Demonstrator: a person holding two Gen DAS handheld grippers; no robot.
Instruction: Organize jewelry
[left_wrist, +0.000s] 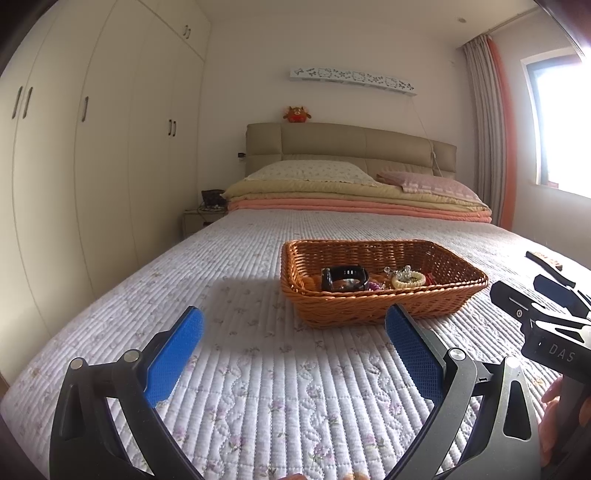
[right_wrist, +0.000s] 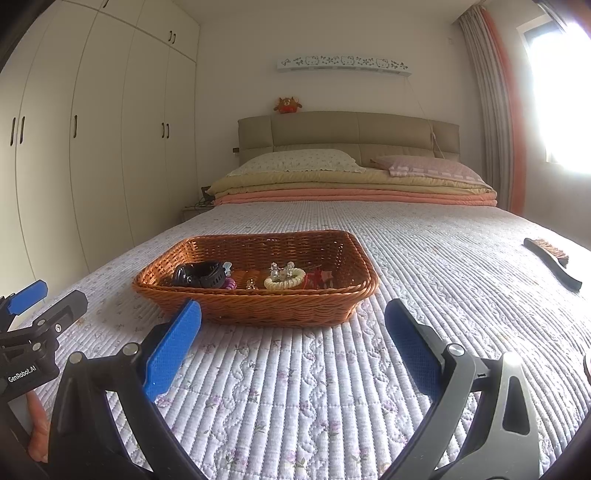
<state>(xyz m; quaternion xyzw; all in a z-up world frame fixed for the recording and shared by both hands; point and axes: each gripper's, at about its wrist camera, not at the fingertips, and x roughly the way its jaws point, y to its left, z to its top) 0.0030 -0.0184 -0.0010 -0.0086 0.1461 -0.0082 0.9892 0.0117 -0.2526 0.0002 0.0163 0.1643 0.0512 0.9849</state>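
Right wrist view: both claws, left claw (left_wrist: 293, 326) and right claw (right_wrist: 293, 319), spread, empty. Advisable: approach brown woven wicker basket (right_wrist: 280, 308) slowly, picking cream coiled bracelet (right_wrist: 284, 282) singly.

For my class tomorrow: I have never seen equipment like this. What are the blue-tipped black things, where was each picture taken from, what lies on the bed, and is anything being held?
There is no robot here. A person holds a two-finger gripper in each hand, and a fisheye camera on each looks forward along its blue fingers. One picture comes from the left gripper, the other from the right gripper. Both are open and hold nothing. On the quilted bed stands a wicker basket. It holds a black watch, a cream coiled bracelet and small red and purple pieces. Off to the right lies a brush.
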